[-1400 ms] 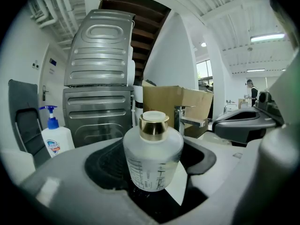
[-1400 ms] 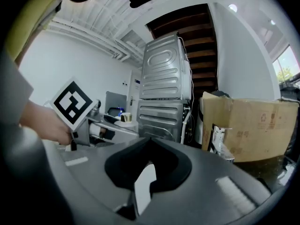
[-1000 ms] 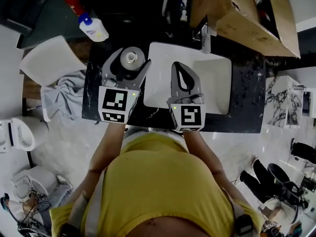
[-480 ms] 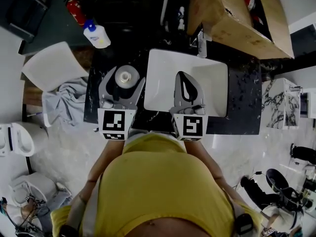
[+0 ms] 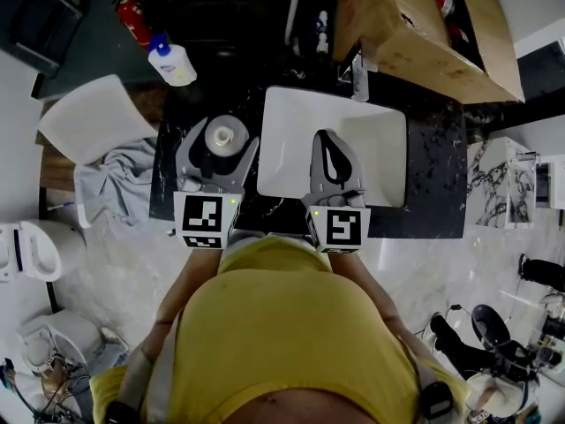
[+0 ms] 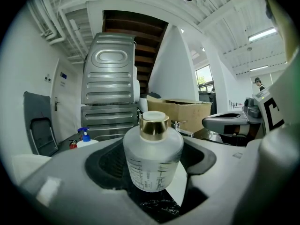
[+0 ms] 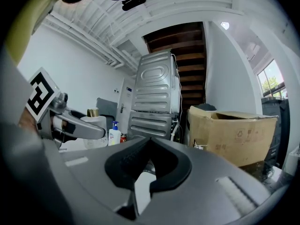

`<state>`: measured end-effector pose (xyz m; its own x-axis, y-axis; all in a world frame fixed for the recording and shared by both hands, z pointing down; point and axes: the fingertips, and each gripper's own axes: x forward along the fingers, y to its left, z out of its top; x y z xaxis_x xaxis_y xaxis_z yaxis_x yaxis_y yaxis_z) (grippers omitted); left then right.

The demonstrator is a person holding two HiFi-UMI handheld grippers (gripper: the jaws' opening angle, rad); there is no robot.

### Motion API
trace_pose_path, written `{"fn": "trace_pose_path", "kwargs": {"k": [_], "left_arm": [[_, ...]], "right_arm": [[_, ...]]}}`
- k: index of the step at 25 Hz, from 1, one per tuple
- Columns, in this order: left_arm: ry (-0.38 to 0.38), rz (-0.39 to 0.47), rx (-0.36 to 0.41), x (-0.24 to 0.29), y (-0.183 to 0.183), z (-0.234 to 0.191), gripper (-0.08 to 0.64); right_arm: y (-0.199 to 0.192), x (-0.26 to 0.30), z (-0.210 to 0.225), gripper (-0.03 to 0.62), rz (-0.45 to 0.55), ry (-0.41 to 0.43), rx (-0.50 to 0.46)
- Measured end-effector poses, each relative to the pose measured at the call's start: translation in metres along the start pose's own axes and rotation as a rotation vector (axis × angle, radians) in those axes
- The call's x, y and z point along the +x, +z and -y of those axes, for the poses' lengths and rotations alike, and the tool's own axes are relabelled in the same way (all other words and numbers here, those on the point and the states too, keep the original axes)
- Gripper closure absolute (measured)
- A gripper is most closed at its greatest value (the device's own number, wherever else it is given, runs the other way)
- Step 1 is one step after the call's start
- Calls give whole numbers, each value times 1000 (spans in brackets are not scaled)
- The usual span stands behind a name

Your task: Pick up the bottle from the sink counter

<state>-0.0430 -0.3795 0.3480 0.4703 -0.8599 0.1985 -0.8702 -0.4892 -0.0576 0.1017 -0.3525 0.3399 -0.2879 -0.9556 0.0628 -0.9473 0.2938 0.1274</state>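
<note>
A frosted bottle point(image 5: 225, 136) with a gold cap stands on the black marble counter point(image 5: 433, 179), just left of the white sink basin point(image 5: 388, 140). My left gripper point(image 5: 219, 141) is open, one jaw on each side of the bottle. In the left gripper view the bottle point(image 6: 152, 161) sits deep between the jaws, and a thin strip of white basin shows on its right. My right gripper point(image 5: 334, 153) hovers over the basin, shut and holding nothing. In the right gripper view point(image 7: 149, 172) its pads meet.
A faucet point(image 5: 360, 73) stands at the basin's far rim, under an open cardboard box point(image 5: 415, 34). A blue-capped dispenser bottle point(image 5: 172, 63) and a red extinguisher point(image 5: 134, 18) sit far left. Grey cloth point(image 5: 110, 184) hangs off the counter's left edge.
My left gripper has moved so that the bottle now sits centred and deeper between its jaws, not near the right jaw's tip. The right gripper has barely moved.
</note>
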Motion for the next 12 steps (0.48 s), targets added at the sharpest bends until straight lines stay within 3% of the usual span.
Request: {"fn": "trace_pose_path", "kwargs": {"k": [12], "left_arm": [[-23, -8, 6, 6, -2, 3, 222]], "right_arm": [[-4, 4, -6, 592, -13, 29, 0]]}}
